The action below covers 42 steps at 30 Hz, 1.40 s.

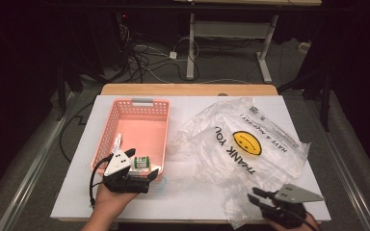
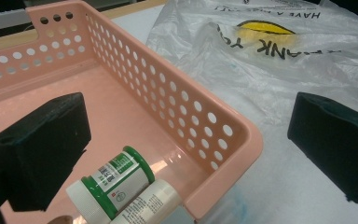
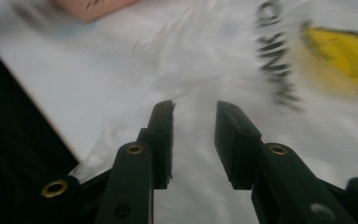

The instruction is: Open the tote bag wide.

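Our left gripper hangs wide apart over the pink basket's near corner, bottles lying below; our right gripper, narrowly parted, grips nothing above the plastic bag.

A tangle of cables lies on the floor at upper centre, beside a white desk frame.
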Each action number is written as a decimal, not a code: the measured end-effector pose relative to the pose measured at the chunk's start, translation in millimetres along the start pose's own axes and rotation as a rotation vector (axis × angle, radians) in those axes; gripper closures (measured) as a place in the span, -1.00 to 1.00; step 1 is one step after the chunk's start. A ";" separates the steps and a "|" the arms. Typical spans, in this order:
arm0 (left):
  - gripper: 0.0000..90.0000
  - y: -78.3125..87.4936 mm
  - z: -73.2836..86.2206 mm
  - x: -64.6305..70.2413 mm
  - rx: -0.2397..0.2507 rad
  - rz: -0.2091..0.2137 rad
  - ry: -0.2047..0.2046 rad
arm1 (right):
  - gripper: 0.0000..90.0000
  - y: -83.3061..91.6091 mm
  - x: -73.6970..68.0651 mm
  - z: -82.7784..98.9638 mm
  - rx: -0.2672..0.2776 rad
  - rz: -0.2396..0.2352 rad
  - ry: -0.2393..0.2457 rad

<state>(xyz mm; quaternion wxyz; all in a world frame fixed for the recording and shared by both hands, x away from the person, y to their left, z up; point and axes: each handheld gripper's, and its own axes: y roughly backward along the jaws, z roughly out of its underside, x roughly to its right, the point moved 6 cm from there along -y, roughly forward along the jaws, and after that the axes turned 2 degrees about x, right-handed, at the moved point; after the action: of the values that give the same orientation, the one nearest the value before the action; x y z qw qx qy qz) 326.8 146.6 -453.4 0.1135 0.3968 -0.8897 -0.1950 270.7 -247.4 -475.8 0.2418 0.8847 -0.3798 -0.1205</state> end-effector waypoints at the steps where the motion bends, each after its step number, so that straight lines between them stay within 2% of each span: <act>1: -1.00 -0.1 0.1 -0.2 -0.001 0.000 0.001 | 0.51 0.0 0.0 0.0 0.000 0.000 0.000; 2: -1.00 -0.4 0.1 -0.2 0.000 0.001 0.005 | 0.51 13.4 22.0 -1.3 0.033 0.066 -0.034; 3: -1.00 -0.8 0.2 -0.1 -0.001 0.003 0.008 | 0.51 17.9 35.2 -0.5 0.032 0.107 -0.038; 4: -1.00 -1.3 0.3 0.2 -0.002 0.004 0.008 | 0.51 17.9 35.2 -0.5 0.032 0.107 -0.038; 5: -1.00 -1.9 0.6 0.4 -0.005 0.003 0.005 | 0.51 20.6 50.3 0.3 0.021 0.154 -0.046; 6: -1.00 -2.5 0.7 0.8 -0.006 0.003 0.005 | 0.51 23.4 88.4 2.1 -0.002 0.265 -0.057; 7: -1.00 -2.8 0.6 1.1 -0.007 0.003 0.006 | 0.51 23.4 88.4 2.1 -0.002 0.265 -0.057; 8: -1.00 -2.9 0.2 1.6 -0.005 0.004 0.005 | 0.51 24.1 108.7 3.4 -0.005 0.305 -0.086; 9: -1.00 -2.8 -0.2 2.2 -0.005 0.003 0.003 | 0.47 25.7 148.0 6.1 -0.022 0.396 -0.131; 10: -1.00 -2.6 -0.5 2.6 -0.005 0.000 -0.001 | 0.47 25.7 148.0 6.1 -0.022 0.396 -0.131; 12: -1.00 -2.1 -0.7 3.3 -0.006 0.000 -0.005 | 0.39 27.0 182.5 9.1 -0.014 0.441 -0.211; 14: -1.00 -1.9 -0.7 3.7 -0.007 -0.002 -0.010 | 0.34 28.6 212.5 11.9 -0.010 0.490 -0.270; 15: -1.00 -2.0 -0.7 4.0 -0.007 -0.001 -0.011 | 0.29 27.3 229.6 13.5 0.001 0.500 -0.323; 16: -1.00 -2.4 -0.6 4.4 -0.007 0.000 -0.010 | 0.29 27.3 229.6 13.5 0.001 0.500 -0.323; 18: -1.00 -3.1 -0.5 5.0 -0.009 0.002 -0.012 | 0.27 21.4 243.9 16.6 0.006 0.493 -0.367; 19: -1.00 -3.2 -0.5 5.3 -0.010 0.003 -0.014 | 0.27 12.3 252.9 19.5 0.009 0.471 -0.406; 20: -1.00 -3.2 -0.5 5.6 -0.010 0.002 -0.015 | 0.27 12.3 252.9 19.5 0.009 0.471 -0.406; 23: -1.00 -2.2 -1.2 6.0 -0.007 0.002 -0.013 | 0.30 -3.3 259.8 22.1 -0.030 0.458 -0.406; 24: -1.00 -2.0 -1.4 6.1 -0.006 0.001 -0.015 | 0.39 -7.2 261.0 21.9 -0.038 0.459 -0.412; 26: -1.00 -1.8 -1.7 6.3 -0.006 0.001 -0.016 | 0.83 -12.2 262.5 22.2 -0.056 0.463 -0.402; 28: -1.00 -1.7 -1.8 6.4 -0.004 0.000 -0.013 | 1.00 -11.3 262.1 21.1 -0.069 0.491 -0.368; 31: -1.00 -1.8 -1.3 5.5 -0.006 -0.001 -0.012 | 1.00 2.9 262.3 24.0 -0.045 0.514 -0.368; 33: -1.00 -2.2 -0.6 3.8 -0.006 -0.002 -0.012 | 1.00 15.1 260.7 32.8 -0.055 0.537 -0.358; 35: -1.00 -2.5 0.3 1.6 -0.004 -0.004 -0.005 | 1.00 27.4 256.3 42.3 -0.044 0.545 -0.378; 36: -1.00 -2.4 0.4 0.4 -0.004 -0.005 -0.002 | 0.96 32.7 254.9 46.1 -0.039 0.547 -0.366; 39: -1.00 -1.6 -0.7 -2.1 0.008 -0.011 0.001 | 0.66 44.9 247.2 46.2 -0.003 0.540 -0.363; 42: -1.00 -1.2 -0.6 -3.9 0.010 -0.014 0.009 | 0.40 56.5 236.8 28.2 0.049 0.537 -0.335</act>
<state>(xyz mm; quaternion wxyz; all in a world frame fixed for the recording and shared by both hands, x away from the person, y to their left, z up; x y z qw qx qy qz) 330.4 148.7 -453.6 0.1141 0.4044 -0.8874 -0.1899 386.5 -463.4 -477.5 0.1777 0.7263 -0.6372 -0.1870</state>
